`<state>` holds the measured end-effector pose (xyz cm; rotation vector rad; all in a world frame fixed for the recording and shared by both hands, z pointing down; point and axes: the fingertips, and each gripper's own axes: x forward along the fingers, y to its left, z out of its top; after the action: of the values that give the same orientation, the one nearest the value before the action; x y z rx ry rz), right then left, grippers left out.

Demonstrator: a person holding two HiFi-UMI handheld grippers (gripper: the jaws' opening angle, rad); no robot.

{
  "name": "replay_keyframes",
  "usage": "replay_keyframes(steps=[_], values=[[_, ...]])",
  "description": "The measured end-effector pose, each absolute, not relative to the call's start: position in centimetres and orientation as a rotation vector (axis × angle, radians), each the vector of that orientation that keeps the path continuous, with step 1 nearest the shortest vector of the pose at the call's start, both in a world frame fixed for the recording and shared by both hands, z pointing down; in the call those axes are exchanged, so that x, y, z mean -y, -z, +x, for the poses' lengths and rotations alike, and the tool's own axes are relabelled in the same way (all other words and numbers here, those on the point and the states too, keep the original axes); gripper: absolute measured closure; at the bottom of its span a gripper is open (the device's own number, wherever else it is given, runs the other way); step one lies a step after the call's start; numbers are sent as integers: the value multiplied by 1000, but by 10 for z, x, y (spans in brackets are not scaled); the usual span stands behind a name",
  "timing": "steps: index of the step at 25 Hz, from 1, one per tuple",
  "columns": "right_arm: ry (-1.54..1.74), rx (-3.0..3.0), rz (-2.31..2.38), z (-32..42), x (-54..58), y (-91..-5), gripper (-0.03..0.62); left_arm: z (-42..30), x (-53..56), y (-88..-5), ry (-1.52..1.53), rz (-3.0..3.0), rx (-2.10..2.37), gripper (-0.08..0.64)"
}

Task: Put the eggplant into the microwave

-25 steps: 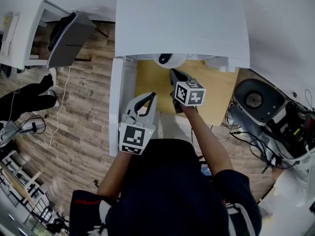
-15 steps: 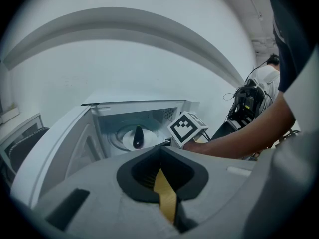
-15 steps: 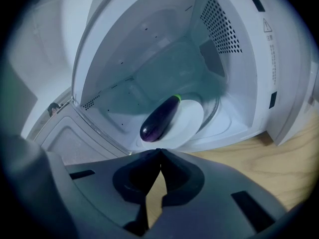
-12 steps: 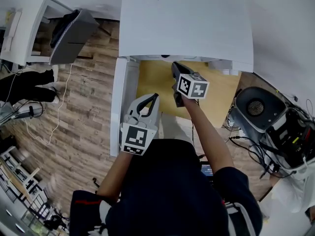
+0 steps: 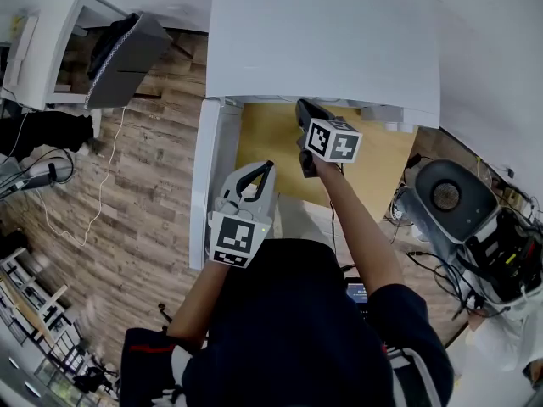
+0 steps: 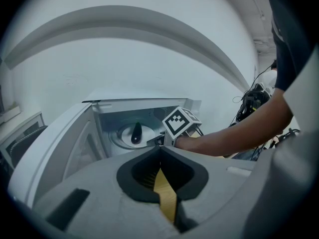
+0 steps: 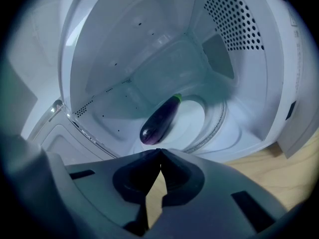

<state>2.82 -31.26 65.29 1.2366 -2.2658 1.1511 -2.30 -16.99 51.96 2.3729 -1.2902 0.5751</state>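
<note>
Count: one eggplant (image 7: 159,119), one microwave (image 7: 238,78), two grippers.
Eggplant place: lies on the glass turntable (image 7: 202,117) inside the open microwave, green stem end toward the back wall.
Right gripper (image 7: 160,151): jaws closed tip to tip, nothing between them. Tips sit at the cavity mouth, with the eggplant just beyond them and apart.
Left gripper (image 6: 160,147): jaws closed, empty. Held farther back, beside the open door (image 5: 210,176).
Hidden: in the head view the microwave's top covers the cavity and the eggplant.
</note>
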Motion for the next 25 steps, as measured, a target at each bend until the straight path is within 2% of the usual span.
replay_keyframes(steps=[15,25], values=[[-1191,2243,1258,34,312,-648,580,-22,169,-511,-556,2388,1259,545],[-989,2360,1186,40,288,-600,580,-17,184,-496,-530,2468,1262,545]])
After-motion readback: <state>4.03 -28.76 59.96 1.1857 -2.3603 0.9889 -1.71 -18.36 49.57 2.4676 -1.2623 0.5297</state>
